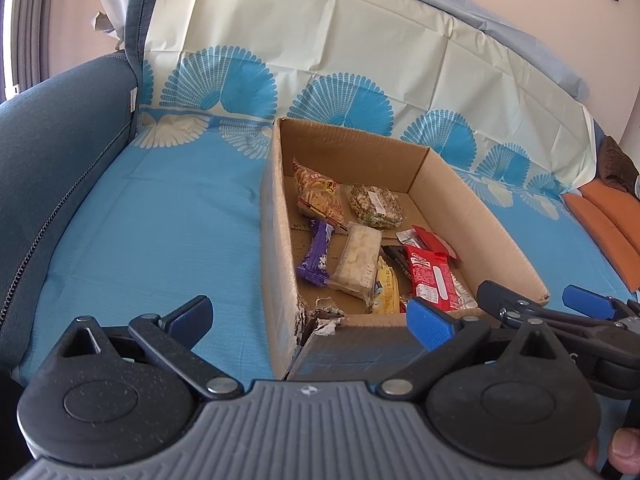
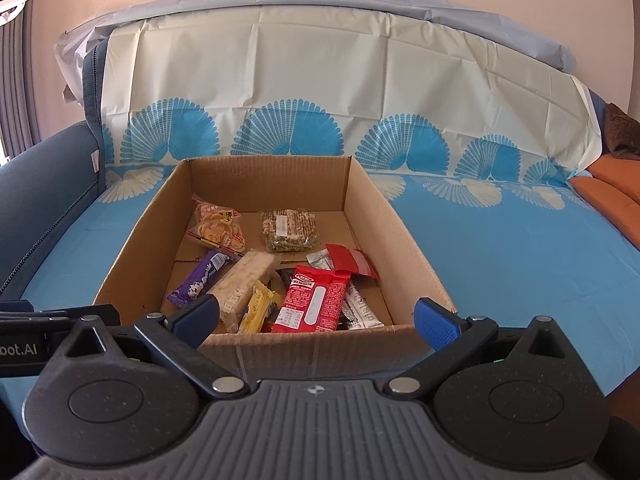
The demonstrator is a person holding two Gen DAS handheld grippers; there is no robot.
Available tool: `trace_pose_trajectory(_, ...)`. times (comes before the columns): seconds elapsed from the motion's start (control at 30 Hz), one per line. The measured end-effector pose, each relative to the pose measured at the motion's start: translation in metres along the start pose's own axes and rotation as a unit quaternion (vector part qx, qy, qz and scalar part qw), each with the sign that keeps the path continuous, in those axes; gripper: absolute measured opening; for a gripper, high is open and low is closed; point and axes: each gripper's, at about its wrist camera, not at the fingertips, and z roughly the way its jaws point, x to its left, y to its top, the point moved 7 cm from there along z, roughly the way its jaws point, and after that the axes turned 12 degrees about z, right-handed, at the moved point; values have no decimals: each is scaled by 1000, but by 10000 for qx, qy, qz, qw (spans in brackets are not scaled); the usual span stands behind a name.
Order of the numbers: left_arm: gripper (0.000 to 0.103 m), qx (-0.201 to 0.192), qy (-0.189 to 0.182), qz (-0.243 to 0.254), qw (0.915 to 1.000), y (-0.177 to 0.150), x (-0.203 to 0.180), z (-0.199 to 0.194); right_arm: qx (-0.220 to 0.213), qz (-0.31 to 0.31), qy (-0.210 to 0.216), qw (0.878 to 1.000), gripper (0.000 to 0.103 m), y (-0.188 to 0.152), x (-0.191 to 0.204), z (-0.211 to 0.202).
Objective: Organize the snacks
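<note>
An open cardboard box (image 2: pixel 384 216) (image 1: pixel 472 196) sits on a blue sofa cover. Inside lie several snacks: a cracker bag (image 2: pixel 216 226) (image 1: pixel 320 196), a green-speckled bar (image 2: pixel 288 230) (image 1: pixel 376 204), a purple bar (image 2: pixel 198 280) (image 1: pixel 316 260), a white rice-cake pack (image 2: pixel 244 280) (image 1: pixel 358 264), a yellow pack (image 2: pixel 258 308) (image 1: pixel 386 290), a big red pack (image 2: pixel 314 300) (image 1: pixel 432 276) and a small red sachet (image 2: pixel 350 260). My left gripper (image 1: pixel 310 320) is open and empty before the box's torn near corner. My right gripper (image 2: pixel 318 318) is open and empty at the box's near wall; it also shows in the left wrist view (image 1: pixel 536 300).
The sofa cover (image 1: pixel 160 232) spreads left and right of the box. A dark blue armrest (image 1: pixel 52 152) stands at the left. Orange cushions (image 2: pixel 608 196) lie at the right. The covered backrest (image 2: pixel 320 72) rises behind the box.
</note>
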Motion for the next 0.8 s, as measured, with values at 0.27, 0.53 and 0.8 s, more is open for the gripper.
trace_pose_trajectory(0.27, 103, -10, 0, 8, 10000, 0, 0, 0, 0, 3, -2, 10000, 102, 0, 0, 0)
trace_pose_trajectory(0.53, 103, -14, 9, 20, 10000, 0, 0, 0, 0, 8, 0, 10000, 102, 0, 0, 1)
trace_pose_trajectory(0.8, 103, -36, 16, 41, 10000, 1, -1, 0, -1, 8, -8, 10000, 102, 0, 0, 1)
